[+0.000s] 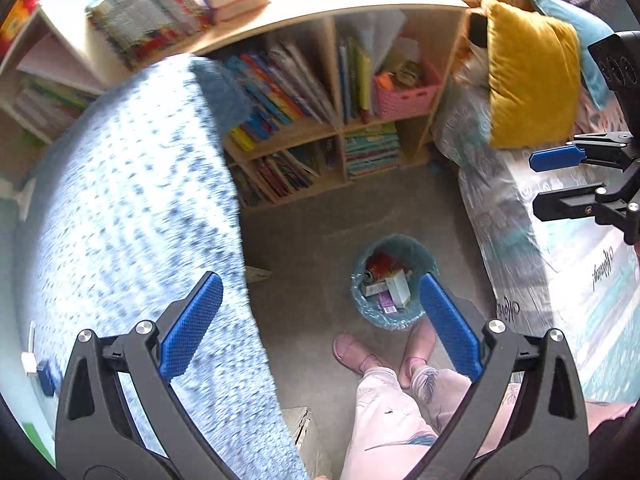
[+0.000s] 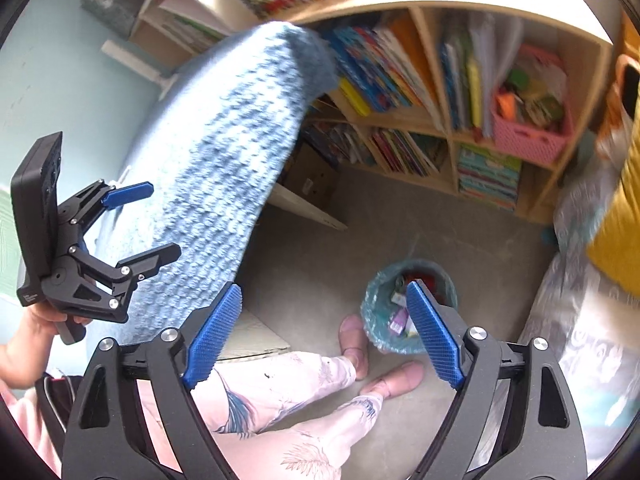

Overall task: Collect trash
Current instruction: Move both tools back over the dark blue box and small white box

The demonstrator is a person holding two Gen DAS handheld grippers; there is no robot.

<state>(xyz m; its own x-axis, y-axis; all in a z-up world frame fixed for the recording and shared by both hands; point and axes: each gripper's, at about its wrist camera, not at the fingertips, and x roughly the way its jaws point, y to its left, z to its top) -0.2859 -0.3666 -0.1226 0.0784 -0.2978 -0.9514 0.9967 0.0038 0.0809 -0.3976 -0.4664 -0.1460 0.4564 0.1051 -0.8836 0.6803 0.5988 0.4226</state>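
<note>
Bin (image 1: 394, 280) contents partly hidden by gripper finger; bookshelf (image 1: 320, 120) books motion-blurred

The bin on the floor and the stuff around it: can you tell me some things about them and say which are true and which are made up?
1. The bin already has trash in it. True: boxes and a can lie inside.
2. The left claw is squeezing a box. False: it is open and holds nothing.
3. The right claw is open too. True.
4. The bin has a black bag in it. False: the bag is light blue.
5. The pink basket sits on the floor by the bin. False: it sits on a shelf of the bookcase.
</note>
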